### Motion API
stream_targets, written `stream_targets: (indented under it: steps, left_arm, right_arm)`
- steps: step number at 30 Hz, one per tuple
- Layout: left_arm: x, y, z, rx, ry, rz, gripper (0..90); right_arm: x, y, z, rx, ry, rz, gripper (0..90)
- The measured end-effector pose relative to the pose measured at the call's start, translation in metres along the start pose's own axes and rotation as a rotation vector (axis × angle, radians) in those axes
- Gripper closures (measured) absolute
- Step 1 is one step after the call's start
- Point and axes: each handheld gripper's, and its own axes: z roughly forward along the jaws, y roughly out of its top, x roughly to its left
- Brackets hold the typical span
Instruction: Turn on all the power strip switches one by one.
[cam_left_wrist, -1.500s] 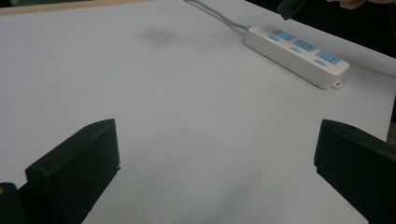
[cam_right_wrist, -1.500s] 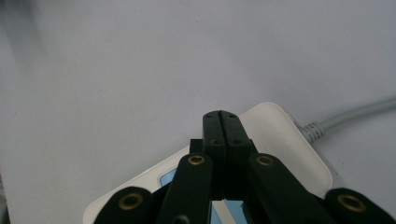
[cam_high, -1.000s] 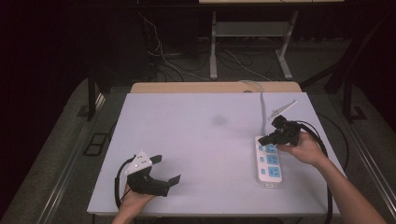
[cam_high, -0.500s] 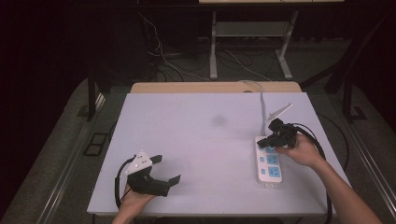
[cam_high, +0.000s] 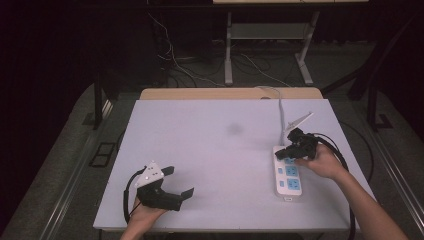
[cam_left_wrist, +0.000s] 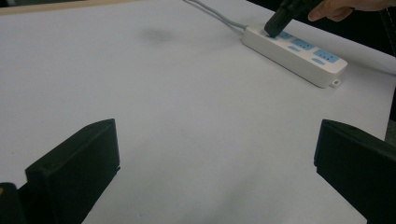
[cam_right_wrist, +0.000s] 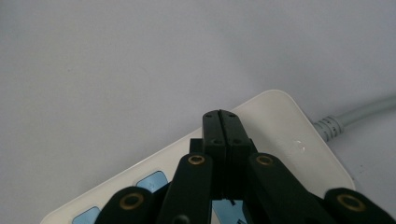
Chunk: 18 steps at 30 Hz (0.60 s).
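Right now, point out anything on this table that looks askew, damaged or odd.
Little stands out. The white power strip lies flat and whole near the table's right edge, its cord trailing off the far side. A faint dark smudge marks the tabletop. The right gripper rests its shut tips on the strip's cord end.

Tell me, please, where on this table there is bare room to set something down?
The table is bare across its far half and middle, between the left gripper near the front edge and the power strip at the right. It is crowded only at the strip, where the shut right gripper presses and the cord runs back.
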Motion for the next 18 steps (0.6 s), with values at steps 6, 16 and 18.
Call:
stream_targets:
  steps: [6,16,18]
  left_arm:
    - [-0.001,0.0,0.0009,0.003,-0.005,0.003,0.0]
    - [-0.0003,-0.0002,0.0004,0.004,-0.002,0.0,0.0]
    - [0.0002,-0.0003,0.0002,0.002,-0.001,-0.003,0.0]
  right_arm:
    - [0.0016,-0.0003,0.0009,0.002,-0.01,-0.013,90.0]
    - [0.0028,0.0009,0.001,0.008,-0.018,-0.016,90.0]
    - [0.002,0.0011,0.0008,0.011,-0.012,-0.01,90.0]
